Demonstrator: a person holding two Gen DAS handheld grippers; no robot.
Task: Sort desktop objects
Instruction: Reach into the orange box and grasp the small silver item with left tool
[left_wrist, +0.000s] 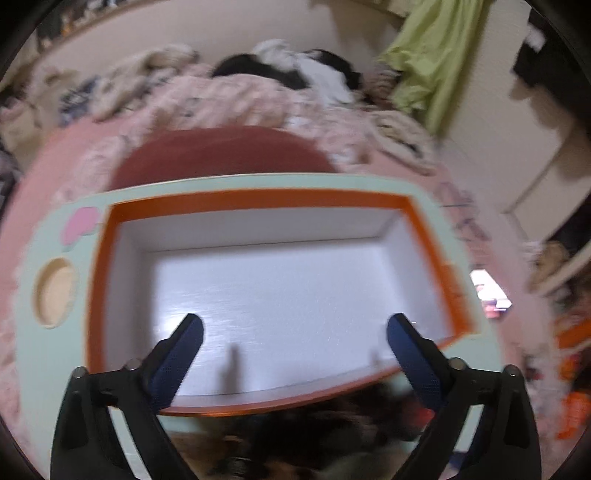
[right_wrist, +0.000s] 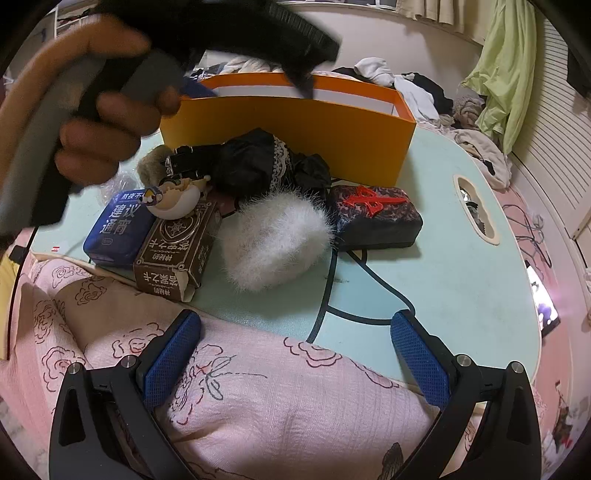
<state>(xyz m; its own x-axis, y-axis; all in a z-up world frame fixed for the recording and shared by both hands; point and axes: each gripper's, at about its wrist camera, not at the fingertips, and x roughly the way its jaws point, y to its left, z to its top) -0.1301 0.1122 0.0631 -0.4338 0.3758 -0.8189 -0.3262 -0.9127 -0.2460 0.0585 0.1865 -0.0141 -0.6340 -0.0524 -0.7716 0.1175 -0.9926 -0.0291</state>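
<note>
Pale green lap table (right_wrist: 461, 266) with orange box (right_wrist: 295, 129), white fluffy pouch (right_wrist: 275, 242), dark case (right_wrist: 376, 218), two packets.

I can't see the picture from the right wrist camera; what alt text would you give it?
A pale green table holds a clutter of small things in front of an orange box: a white fluffy pouch, a dark case with a red emblem, a blue packet and a brown carton. The open right hand-held gripper hovers over a pink floral quilt.

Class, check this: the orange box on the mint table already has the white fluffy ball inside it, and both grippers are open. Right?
Not quite. The orange box is empty in the left wrist view; the white fluffy ball lies on the mint table. The left gripper and right gripper are open.
</note>
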